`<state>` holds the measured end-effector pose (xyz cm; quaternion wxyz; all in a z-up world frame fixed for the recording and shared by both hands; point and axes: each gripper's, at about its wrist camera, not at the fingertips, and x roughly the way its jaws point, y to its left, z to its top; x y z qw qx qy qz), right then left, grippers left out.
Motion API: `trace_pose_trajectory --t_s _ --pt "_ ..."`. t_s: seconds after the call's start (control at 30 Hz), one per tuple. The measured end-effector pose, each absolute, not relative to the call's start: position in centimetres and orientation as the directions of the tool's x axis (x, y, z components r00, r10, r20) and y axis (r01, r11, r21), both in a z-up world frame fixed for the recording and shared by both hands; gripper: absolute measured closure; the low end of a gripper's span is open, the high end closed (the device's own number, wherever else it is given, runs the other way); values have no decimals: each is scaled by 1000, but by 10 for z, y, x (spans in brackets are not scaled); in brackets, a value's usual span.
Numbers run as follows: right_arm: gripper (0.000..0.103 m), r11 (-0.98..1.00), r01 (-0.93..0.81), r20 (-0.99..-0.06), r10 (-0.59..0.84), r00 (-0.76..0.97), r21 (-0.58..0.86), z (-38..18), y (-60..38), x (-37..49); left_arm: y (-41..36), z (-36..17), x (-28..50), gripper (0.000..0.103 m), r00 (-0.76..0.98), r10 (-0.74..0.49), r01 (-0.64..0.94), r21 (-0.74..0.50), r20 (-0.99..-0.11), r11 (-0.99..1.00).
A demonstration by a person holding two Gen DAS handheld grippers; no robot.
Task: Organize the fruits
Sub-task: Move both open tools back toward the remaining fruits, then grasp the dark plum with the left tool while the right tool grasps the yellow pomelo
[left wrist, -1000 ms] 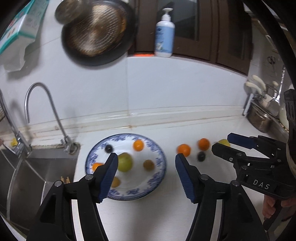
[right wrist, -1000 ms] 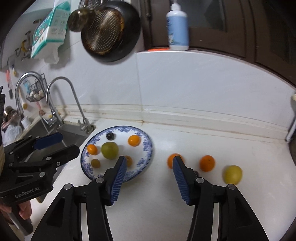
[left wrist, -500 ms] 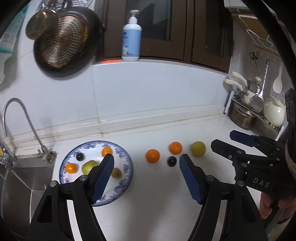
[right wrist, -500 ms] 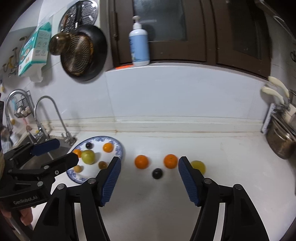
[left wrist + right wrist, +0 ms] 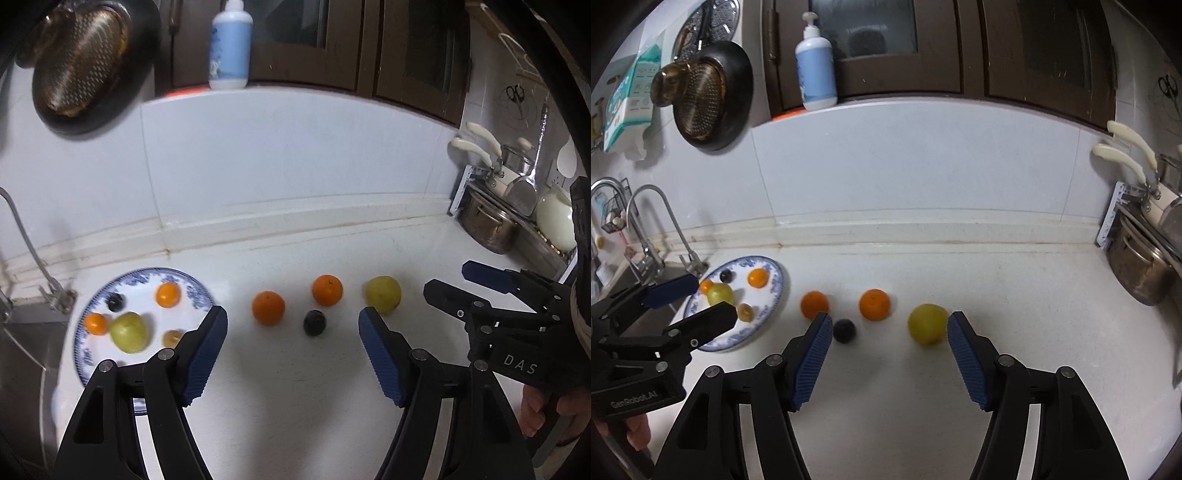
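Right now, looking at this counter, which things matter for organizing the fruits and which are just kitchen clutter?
Part of the job:
- blue-patterned plate, already holding five fruits
- two loose oranges
- dark plum
- yellow-green fruit
- left gripper and right gripper, both open and empty

Just lying about:
- lotion bottle
- hanging pan
- faucet
- steel pot

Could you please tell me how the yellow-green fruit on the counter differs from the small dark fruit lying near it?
The yellow-green fruit is clearly larger than the dark fruit. It is pale yellow-green, while the dark fruit looks almost black. It lies at the right end of the loose group, whereas the dark fruit sits nearer the camera, in front of the two oranges. Both are roundish and rest on the white counter, outside the plate, and neither tool holds them.
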<state>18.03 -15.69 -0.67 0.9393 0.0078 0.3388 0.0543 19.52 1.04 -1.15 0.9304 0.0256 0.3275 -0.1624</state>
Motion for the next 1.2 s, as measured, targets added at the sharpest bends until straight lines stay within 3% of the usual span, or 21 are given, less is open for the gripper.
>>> trace_pose_trajectory --t_s 0.47,1.2 --pt "38 989 -139 -713 137 688 56 -54 -182 224 -24 -61 230 32 682 -275 363 -13 -678 932" --pt "38 986 -136 -785 163 598 101 -110 -193 265 -56 -114 273 60 566 -271 399 -29 -779 917"
